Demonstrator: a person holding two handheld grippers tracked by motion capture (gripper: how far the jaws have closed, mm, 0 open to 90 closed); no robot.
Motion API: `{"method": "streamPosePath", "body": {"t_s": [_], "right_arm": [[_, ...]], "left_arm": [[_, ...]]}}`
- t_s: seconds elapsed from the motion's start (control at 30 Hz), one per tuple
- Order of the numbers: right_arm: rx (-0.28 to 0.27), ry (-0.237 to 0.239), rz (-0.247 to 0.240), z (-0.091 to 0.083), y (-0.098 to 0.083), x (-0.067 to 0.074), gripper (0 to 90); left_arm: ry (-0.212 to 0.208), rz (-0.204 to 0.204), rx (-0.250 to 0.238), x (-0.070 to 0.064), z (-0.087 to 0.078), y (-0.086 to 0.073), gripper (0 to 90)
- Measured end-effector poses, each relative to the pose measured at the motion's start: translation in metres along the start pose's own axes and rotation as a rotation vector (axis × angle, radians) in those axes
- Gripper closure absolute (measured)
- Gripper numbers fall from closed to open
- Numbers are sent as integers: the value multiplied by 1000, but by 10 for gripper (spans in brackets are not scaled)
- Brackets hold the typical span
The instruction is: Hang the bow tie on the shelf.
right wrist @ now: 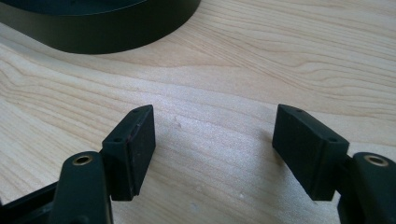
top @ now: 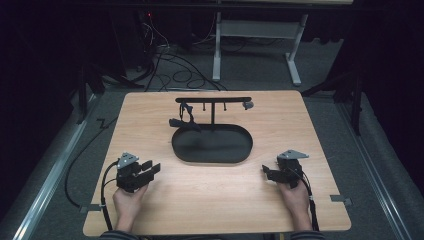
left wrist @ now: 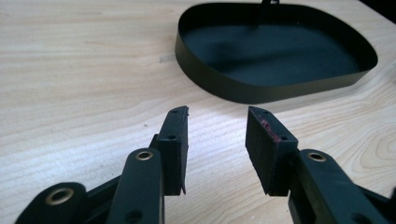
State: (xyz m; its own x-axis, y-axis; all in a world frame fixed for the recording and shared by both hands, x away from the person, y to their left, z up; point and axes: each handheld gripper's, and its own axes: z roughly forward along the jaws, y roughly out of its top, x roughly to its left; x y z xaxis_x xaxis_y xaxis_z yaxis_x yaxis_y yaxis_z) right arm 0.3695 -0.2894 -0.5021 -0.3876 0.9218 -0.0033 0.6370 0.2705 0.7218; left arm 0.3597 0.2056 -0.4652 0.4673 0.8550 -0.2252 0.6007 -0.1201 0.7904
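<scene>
Both grippers rest on the table, jaws apart and empty: left gripper at eight o'clock from the black tray, right gripper at four. The small items on the tray's rack are hard to make out.

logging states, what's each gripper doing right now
left gripper: open, nothing between the jaws
right gripper: open, nothing between the jaws
</scene>
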Motion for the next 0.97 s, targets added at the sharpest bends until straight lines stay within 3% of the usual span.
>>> {"method": "streamPosePath", "body": {"t_s": [0.23,0.43,0.63,0.73,0.97], "right_arm": [[0,0,-3,0,0,0,314],[0,0,0,0,0,0,314],[0,-1,-3,0,0,0,314],[-1,0,-4,0,0,0,314],[0,-1,-3,0,0,0,314]], "left_arm": [[-7,-16,27,1,12,-11,595],[33,1,56,0,22,-19,572],[91,37,88,0,30,-28,534],[116,61,61,-3,31,-32,525],[159,126,83,-11,35,-31,445]]}}
